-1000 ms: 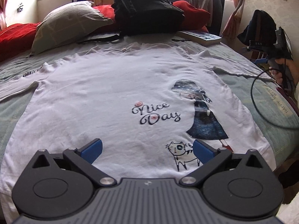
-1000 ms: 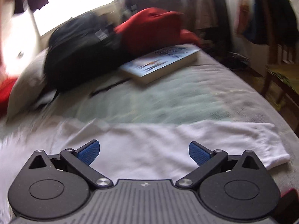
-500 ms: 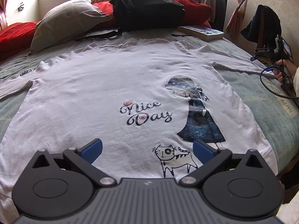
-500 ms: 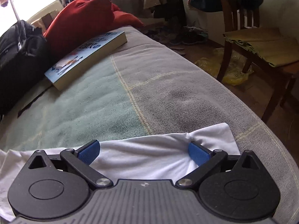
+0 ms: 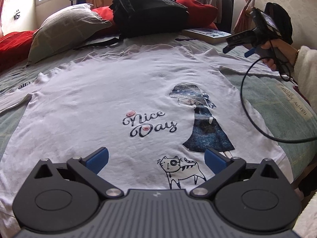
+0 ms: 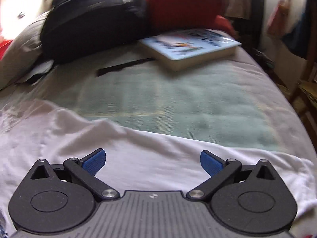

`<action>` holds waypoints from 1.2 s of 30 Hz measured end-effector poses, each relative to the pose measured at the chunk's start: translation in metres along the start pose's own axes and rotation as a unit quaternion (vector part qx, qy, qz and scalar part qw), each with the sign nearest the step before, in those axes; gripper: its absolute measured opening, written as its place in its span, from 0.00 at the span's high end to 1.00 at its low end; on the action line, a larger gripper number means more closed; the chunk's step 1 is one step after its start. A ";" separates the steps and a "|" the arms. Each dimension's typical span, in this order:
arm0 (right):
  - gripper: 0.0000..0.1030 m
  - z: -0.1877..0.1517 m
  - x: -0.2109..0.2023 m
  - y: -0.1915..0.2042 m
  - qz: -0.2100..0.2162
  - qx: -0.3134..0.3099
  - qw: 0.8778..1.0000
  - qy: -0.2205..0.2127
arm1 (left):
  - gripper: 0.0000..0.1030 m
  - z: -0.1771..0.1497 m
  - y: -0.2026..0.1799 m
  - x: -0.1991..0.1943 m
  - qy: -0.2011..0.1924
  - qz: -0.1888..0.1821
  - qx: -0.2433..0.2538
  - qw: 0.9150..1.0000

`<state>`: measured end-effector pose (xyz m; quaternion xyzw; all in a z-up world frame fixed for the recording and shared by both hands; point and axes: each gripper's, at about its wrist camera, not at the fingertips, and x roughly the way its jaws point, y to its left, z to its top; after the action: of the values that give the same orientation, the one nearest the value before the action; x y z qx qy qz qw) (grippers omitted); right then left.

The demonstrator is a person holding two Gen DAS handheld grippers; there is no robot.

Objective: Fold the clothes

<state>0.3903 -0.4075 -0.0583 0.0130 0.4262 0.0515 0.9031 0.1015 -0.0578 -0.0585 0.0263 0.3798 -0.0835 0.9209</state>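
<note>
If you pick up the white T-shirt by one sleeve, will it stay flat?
Probably not. The white T-shirt looks thin and wrinkly, so it should droop and bunch. It seems light, though its big spread-out body may drag across the bed.

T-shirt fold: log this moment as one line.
stage: pre-grasp | T-shirt: flat on bed, print up, unfolded | left gripper: open over hem | right gripper: open over sleeve | backpack, book: beyond collar

Soft cloth, matt plastic

White T-shirt (image 5: 95, 103) is thin wrinkled cotton-like cloth; beyond it, the book (image 6: 190, 45) has a glossy paper cover.
</note>
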 end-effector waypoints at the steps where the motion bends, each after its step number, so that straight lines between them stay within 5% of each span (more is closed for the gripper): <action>1: 0.00 0.003 0.009 0.013 -0.003 -0.009 1.000 0.005 | 0.01 0.000 0.002 0.000 -0.001 0.001 -0.003 1.000; 4: 0.00 0.009 0.036 0.028 -0.047 -0.021 0.999 0.015 | 0.01 -0.001 0.009 -0.002 -0.002 0.006 -0.010 1.000; 7: 0.00 0.014 0.048 0.003 -0.072 0.017 0.997 0.011 | 0.01 -0.002 0.015 -0.004 -0.006 0.007 -0.015 1.000; 13: 0.00 0.023 0.035 -0.027 -0.120 0.047 0.992 0.018 | 0.01 -0.001 0.026 0.000 -0.009 -0.007 -0.023 1.000; 22: 0.00 0.039 0.016 0.082 -0.009 -0.037 0.999 0.021 | 0.01 -0.003 0.045 0.001 -0.014 -0.010 -0.036 0.999; 27: 0.00 0.044 0.063 0.112 -0.051 -0.051 0.995 0.066 | 0.01 -0.003 0.058 0.000 -0.015 -0.006 -0.043 0.999; 36: 0.00 0.065 0.079 0.095 -0.043 -0.008 0.999 0.031 | 0.01 0.000 0.068 -0.001 -0.023 -0.006 -0.035 0.999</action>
<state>0.4825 -0.3032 -0.0710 -0.0148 0.4541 0.0162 0.8907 0.1132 0.0096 -0.0589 -0.0105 0.3613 -0.0758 0.9293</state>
